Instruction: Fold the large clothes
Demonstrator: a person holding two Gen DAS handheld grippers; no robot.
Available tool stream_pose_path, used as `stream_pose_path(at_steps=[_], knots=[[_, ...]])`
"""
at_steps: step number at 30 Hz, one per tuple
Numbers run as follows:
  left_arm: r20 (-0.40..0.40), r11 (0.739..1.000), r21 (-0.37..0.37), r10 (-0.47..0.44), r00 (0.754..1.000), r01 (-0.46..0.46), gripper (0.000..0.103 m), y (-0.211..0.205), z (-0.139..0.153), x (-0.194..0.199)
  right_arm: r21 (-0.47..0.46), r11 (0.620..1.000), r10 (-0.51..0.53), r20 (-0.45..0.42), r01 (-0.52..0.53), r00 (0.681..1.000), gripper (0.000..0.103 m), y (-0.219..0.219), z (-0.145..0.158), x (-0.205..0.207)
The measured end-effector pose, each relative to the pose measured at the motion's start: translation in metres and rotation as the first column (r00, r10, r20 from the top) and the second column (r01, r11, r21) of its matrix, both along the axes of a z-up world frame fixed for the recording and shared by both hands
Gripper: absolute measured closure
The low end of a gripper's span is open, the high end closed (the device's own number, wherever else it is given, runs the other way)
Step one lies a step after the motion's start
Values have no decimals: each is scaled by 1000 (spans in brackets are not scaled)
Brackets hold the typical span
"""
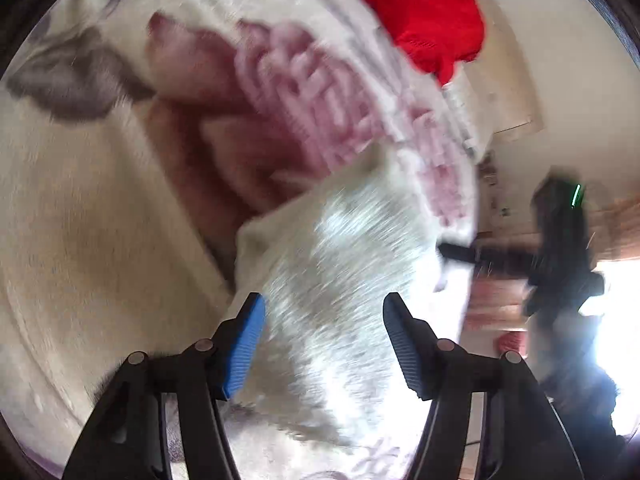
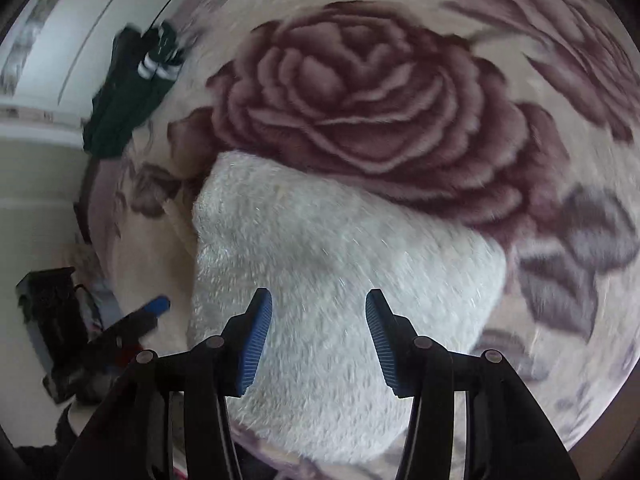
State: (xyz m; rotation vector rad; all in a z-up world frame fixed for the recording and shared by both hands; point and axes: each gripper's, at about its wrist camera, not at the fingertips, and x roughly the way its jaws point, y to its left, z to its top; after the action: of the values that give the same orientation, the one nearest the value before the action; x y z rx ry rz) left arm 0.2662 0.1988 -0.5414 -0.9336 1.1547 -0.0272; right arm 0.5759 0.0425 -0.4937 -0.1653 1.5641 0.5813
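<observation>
A fluffy white garment (image 2: 332,264) lies folded on a cream blanket with a big rose print (image 2: 360,96). My right gripper (image 2: 319,300) is open just above the garment's near part, blue pads apart, nothing between them. In the left wrist view the same white garment (image 1: 344,280) lies ahead of my left gripper (image 1: 323,304), which is open and empty over it. The other gripper (image 1: 560,248) shows dark at the right of that view. The left wrist view is blurred.
A red garment (image 1: 424,12) lies at the blanket's far edge in the left wrist view. A dark green garment with white stripes (image 2: 132,92) lies at the blanket's left edge in the right wrist view. Floor and dark clutter (image 2: 60,320) lie beyond the bed.
</observation>
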Motion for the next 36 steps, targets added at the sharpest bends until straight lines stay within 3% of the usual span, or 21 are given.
stream_pose_path(at_steps=[1,2,4,7,9,11,12,13,15,16,19,23,25,28,31,33,34,36], knots=[[-17,1000,14,3,1000,-3,56,-7,-13,-2,-38,998,48,7,-47,999,72,17,-8,3],[-31,1000,22,2,1000,-2,61,-10,-24,-3,-58,995,83,12,-82,996,78,31,-16,7],[-78,998,65,4,997,1,60,-19,-51,-4,-106,985,134,7,-133,991,85,60,-47,18],[-46,997,66,46,998,-43,58,-11,-70,-14,-165,975,145,-46,-151,988,92,81,-110,26],[-47,998,20,61,997,-60,58,0,-64,-19,-171,971,164,-28,-166,986,92,92,-107,23],[-52,998,-2,61,997,-62,58,8,-49,-24,-123,977,170,-26,-172,985,84,90,-83,23],[-49,998,-8,66,997,-67,58,13,-37,-29,-79,985,154,-29,-156,988,74,82,-65,23],[-47,997,-13,76,996,-77,58,13,-31,-34,-19,992,122,-38,-122,992,51,66,-46,25],[-49,993,-26,112,992,-113,51,19,-16,-47,87,996,29,-41,-25,999,20,25,-13,29],[-39,988,-50,146,988,-148,46,20,-6,-57,116,993,-11,-36,15,999,17,6,-3,29],[-23,978,-117,171,985,-173,44,7,2,-69,161,973,-157,-56,165,986,17,-72,5,22],[8,984,-98,148,989,-146,43,-10,12,-35,250,903,-310,-187,350,932,16,-164,-37,-5],[35,991,-63,117,992,-115,33,-7,13,-12,278,855,-362,-282,437,889,12,-195,-70,-23],[44,1000,-1,-15,999,15,31,-14,-3,30,325,803,-384,-358,499,851,7,-210,-110,-42],[-16,985,10,-170,985,171,30,-21,-40,64,392,755,-374,-402,526,836,7,-204,-144,-49],[7,973,-60,-221,975,221,25,-13,-66,68,429,733,-357,-419,528,835,5,-200,-160,-50],[16,970,-105,-220,975,221,19,-8,-73,65,442,725,-346,-429,528,834,0,-197,-170,-50],[38,951,-228,-206,978,209,17,2,-91,60,477,703,-313,-458,527,832,0,-190,-187,-51]])
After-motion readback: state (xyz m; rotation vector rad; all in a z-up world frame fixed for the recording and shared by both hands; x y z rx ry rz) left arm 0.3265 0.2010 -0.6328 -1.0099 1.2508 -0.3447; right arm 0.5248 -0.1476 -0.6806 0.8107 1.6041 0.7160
